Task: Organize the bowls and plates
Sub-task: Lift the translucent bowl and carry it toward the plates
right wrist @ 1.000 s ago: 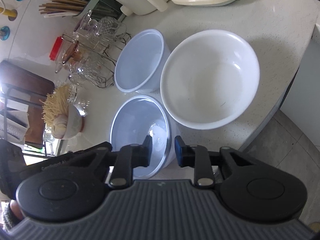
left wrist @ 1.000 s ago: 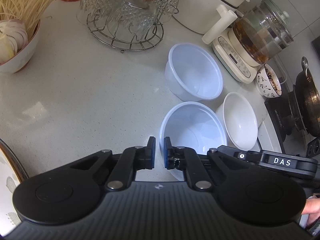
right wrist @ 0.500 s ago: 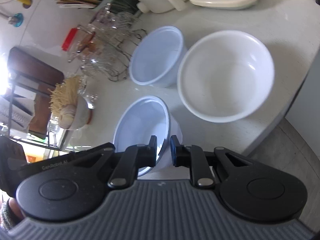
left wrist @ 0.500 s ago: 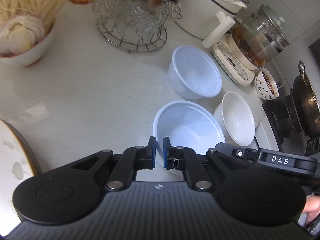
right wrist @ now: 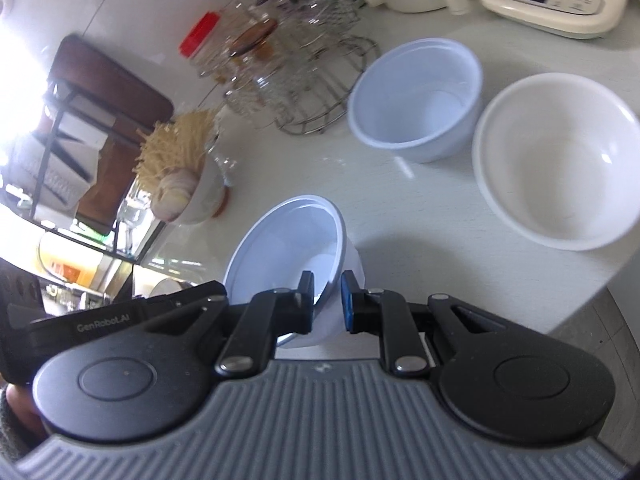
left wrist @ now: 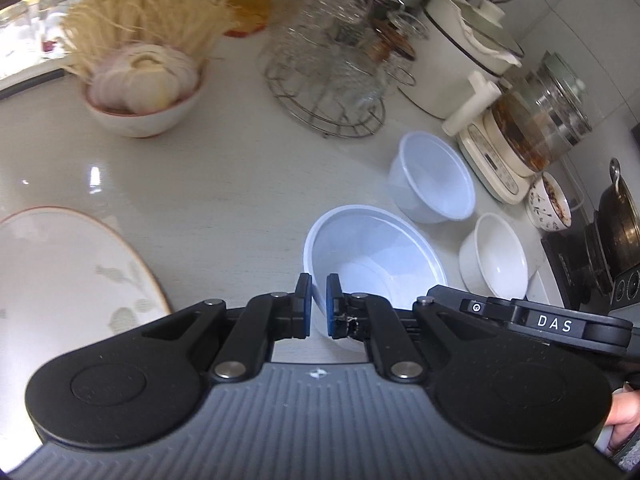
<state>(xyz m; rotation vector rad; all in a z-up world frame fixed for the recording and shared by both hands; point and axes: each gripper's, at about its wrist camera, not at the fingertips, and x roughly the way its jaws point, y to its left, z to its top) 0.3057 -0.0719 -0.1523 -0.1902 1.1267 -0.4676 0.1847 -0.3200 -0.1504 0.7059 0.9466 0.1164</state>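
Left gripper with its blue pads pinched on the near rim of a pale blue plastic bowl, one pad inside the wall and one outside; right gripper clamped likewise on the opposite rim of the same bowl, having just narrowed its jaws onto the wall. Both grips hold the bowl tilted above the light speckled countertop, clear of the surface as far as the right wrist view shows. Beyond it, a second pale blue bowl stands upright on the counter, just beside a white ceramic bowl near the counter edge; whether these two touch cannot be told. A large white plate with a leaf pattern and a brown rim lies at the left, well apart from the bowls. At the back stand a wire rack of glass cups, a bowl of garlic and dried noodles, a cream kettle base carrying a glass pot and a small patterned bowl. Part of a hand shows at the lower right edge of the left wrist view
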